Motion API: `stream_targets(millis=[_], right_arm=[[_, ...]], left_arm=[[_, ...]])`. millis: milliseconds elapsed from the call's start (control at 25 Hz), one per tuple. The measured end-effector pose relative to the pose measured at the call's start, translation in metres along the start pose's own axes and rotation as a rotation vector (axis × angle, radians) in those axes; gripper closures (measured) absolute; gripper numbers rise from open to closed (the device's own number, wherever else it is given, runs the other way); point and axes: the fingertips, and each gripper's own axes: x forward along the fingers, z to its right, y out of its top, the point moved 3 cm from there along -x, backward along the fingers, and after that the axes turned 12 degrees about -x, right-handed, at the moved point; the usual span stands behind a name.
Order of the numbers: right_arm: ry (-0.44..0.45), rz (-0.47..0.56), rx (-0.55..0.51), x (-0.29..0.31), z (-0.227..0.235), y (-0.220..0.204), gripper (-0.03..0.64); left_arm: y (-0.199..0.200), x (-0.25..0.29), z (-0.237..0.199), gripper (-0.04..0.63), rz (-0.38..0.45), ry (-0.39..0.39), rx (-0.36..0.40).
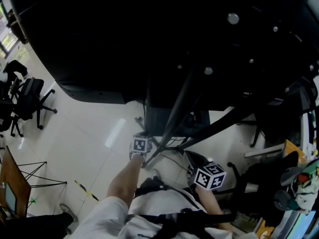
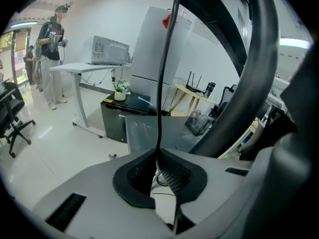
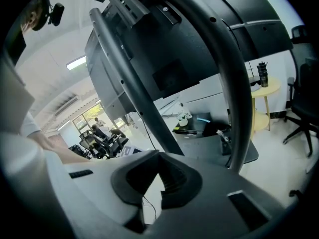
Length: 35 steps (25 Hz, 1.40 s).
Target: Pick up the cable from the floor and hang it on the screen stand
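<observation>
Left gripper (image 2: 160, 159): jaws closed on the cable (image 2: 160, 83). The thin black line comes out from between the ribbed pads (image 2: 174, 176) at their tip. It runs nearly straight up and leans slightly right as it leaves the top of the left gripper view. Below the pinch, loops of thin wire show through the gap under the pads; whether they belong to the same cable I cannot tell.

Left forearm (image 1: 124, 178): stretched forward and down. The gripper sits just beside the point where the stand struts (image 1: 174, 113) cross, under the lower edge of the screen (image 1: 149, 34). A thick dark strut curves close past the jaws on their right.

Right gripper (image 3: 159, 158): jaws fully together, pads (image 3: 174, 180) meeting at the tip. A thin wire shows in the opening below them; cannot tell whether it is caught. It is held nearer the body and lower in the head view than the left one, pointing up at the back of the screen and the struts.

Floor (image 1: 89, 133): pale, glossy tile. Office chairs (image 1: 27, 101) stand well apart, toward its left edge.
</observation>
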Motion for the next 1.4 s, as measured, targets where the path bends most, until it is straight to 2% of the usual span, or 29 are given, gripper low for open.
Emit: stream_targets(millis=[240,560,640,840,1080,1400], right_arm=[[0.036,-0.032,-0.033,-0.022,0.0,-0.014,0.607],[0.079,-0.058,-0.075,-0.081,0.025,-0.033,0.607],[0.087,-0.055,-0.083,-0.099,0.037,-0.039,0.607],[0.084,-0.035,-0.1,-0.149,0.067,-0.059,0.607],[0.113,0.017,-0.165,-0.207,0.092,-0.07,0.607],[0.133,0.048,-0.132,-0.24,0.105,-0.082,0.607]], left_arm=[[-0.029,-0.035,0.035,0.58,0.039,-0.07,-0.013],[-0.047,-0.104,0.145,0.581,0.159,-0.179,-0.04],[-0.046,-0.122,0.183,0.581,0.174,-0.206,-0.016],[-0.031,-0.171,0.281,0.581,0.231,-0.275,0.115],[-0.029,-0.22,0.357,0.581,0.29,-0.279,0.156],[0.005,-0.303,0.404,0.581,0.402,-0.234,0.212]])
